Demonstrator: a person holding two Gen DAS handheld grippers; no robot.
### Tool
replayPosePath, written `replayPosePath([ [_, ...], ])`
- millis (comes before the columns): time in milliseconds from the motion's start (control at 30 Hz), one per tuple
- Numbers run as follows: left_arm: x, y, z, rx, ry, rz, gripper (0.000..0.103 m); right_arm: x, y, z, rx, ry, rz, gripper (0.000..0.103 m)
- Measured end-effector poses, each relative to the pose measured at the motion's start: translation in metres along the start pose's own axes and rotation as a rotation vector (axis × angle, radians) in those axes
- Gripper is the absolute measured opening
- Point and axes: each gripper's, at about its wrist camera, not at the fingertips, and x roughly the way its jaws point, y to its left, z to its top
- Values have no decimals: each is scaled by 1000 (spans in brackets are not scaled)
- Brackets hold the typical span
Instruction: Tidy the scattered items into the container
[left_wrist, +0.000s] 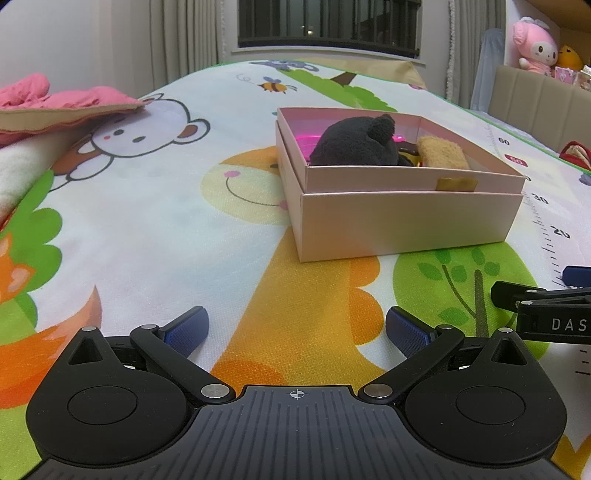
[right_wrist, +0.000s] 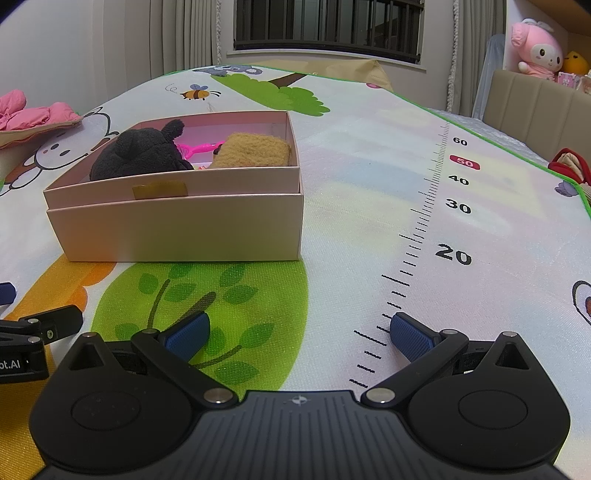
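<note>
A pale pink box (left_wrist: 406, 218) (right_wrist: 177, 229) stands on the cartoon play mat. Inside it lie a dark grey plush toy (left_wrist: 354, 144) (right_wrist: 144, 151), a tan fuzzy item (left_wrist: 441, 153) (right_wrist: 255, 153) and a bright pink plastic thing (right_wrist: 199, 147). My left gripper (left_wrist: 297, 330) is open and empty, low over the mat in front of the box. My right gripper (right_wrist: 299, 334) is open and empty, in front and to the right of the box. Each gripper shows at the edge of the other's view, the right in the left wrist view (left_wrist: 543, 306), the left in the right wrist view (right_wrist: 33, 332).
A pink padded garment (left_wrist: 55, 99) (right_wrist: 33, 110) lies on a cushion at the far left. A red item (left_wrist: 576, 151) (right_wrist: 569, 162) sits at the mat's right edge. Plush toys (right_wrist: 535, 48) stand on a shelf behind a beige headboard. A printed ruler (right_wrist: 424, 229) runs along the mat.
</note>
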Motion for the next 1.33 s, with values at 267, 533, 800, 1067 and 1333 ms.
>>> replayPosePath([
  [267,0,-2,0,9,-3,9,103,0,0,0,-1,1,0,103],
  [533,2,3,10,-77,61,-6,103,0,1,0,0,0,0,103],
  [800,-10,-8,2,-59,86,46,103,-4,-3,-2,-39,-3,31,103],
  [1067,-25,-10,-10,-66,71,48,103,-15,-7,-11,-71,-8,88,103],
  [1333,-25,-9,-12,-72,56,45,103,-15,-9,-12,-62,-9,96,103],
])
